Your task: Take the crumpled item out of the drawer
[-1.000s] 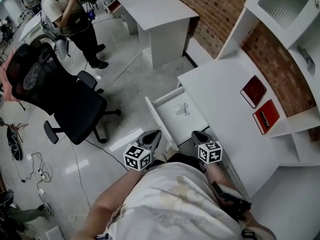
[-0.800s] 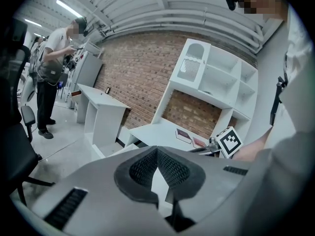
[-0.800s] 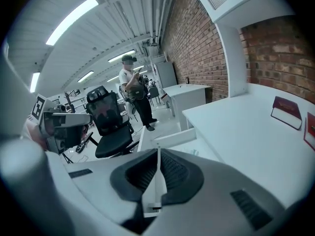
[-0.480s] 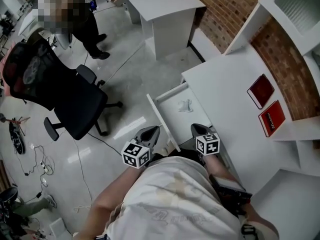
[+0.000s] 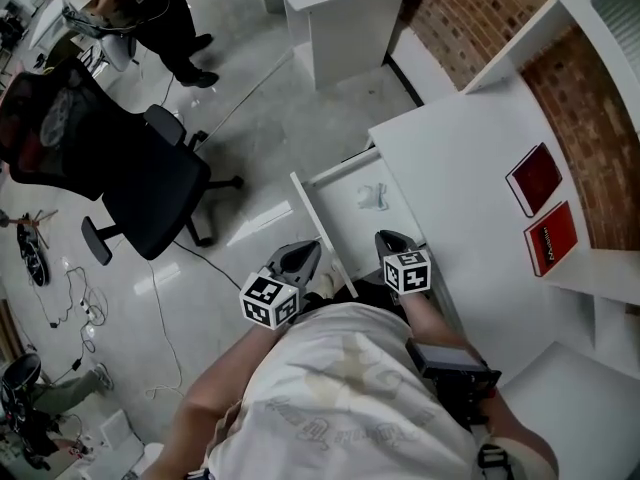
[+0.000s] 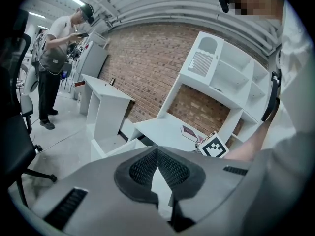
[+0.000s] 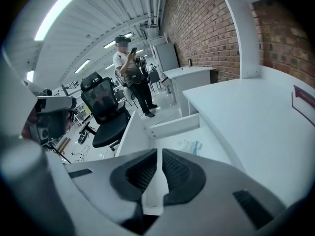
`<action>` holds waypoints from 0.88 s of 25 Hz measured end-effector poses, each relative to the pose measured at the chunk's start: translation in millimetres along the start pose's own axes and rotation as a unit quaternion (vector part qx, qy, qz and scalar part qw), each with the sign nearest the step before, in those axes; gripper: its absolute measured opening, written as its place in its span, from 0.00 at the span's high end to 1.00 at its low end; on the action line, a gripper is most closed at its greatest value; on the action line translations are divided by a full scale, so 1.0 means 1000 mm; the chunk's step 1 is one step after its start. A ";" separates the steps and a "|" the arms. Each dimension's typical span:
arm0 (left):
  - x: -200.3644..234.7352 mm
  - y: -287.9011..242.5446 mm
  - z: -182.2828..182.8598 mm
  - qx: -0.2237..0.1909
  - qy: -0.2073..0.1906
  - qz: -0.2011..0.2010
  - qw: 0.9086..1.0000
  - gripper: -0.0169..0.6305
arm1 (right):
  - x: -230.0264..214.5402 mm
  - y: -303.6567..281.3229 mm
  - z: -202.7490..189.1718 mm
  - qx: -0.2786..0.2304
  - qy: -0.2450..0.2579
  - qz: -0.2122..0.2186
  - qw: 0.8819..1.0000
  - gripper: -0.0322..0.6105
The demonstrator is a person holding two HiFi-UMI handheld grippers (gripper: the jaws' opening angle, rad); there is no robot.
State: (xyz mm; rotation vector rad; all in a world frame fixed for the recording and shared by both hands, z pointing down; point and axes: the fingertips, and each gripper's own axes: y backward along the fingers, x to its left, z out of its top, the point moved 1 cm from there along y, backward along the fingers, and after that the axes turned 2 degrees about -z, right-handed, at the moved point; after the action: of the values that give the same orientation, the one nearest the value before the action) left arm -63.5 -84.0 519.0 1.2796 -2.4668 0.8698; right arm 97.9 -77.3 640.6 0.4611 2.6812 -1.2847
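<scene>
Far to the left, a black office chair (image 5: pixel 140 183) stood on the pale floor, with a person (image 5: pixel 150 8) standing beyond it. Nearer, the left gripper (image 5: pixel 298 260) hovered just left of the open drawer's side wall, its jaws clenched together with nothing between them. The white drawer (image 5: pixel 322 218) stuck out from the desk, and the crumpled item (image 5: pixel 372 196) lay on its bottom toward the far end, touched by neither gripper. The right gripper (image 5: pixel 390 242) hung at the drawer's near end, jaws likewise pressed together and empty, pointing toward the item. Further right, on the white desk (image 5: pixel 460 168), a dark red book (image 5: pixel 536 176) and a brighter red book (image 5: pixel 549 236) lay side by side near the brick wall (image 5: pixel 600 138).
</scene>
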 end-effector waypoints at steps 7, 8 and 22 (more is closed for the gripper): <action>0.008 -0.013 0.004 0.009 0.012 0.007 1.000 0.94 | -0.013 -0.026 -0.003 0.020 -0.028 -0.005 0.999 0.89; 0.009 -0.014 0.003 0.011 0.014 0.008 1.000 0.94 | -0.014 -0.030 -0.002 0.021 -0.033 -0.003 0.999 0.88; 0.019 -0.027 -0.005 0.020 0.043 0.018 0.999 0.94 | -0.031 -0.079 -0.004 0.054 -0.062 -0.024 0.996 0.76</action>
State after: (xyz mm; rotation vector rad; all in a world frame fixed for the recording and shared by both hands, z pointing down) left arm -53.6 -105.6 542.3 1.1867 -2.4253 0.9660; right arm 101.4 -127.8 709.3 0.3199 2.5449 -1.4275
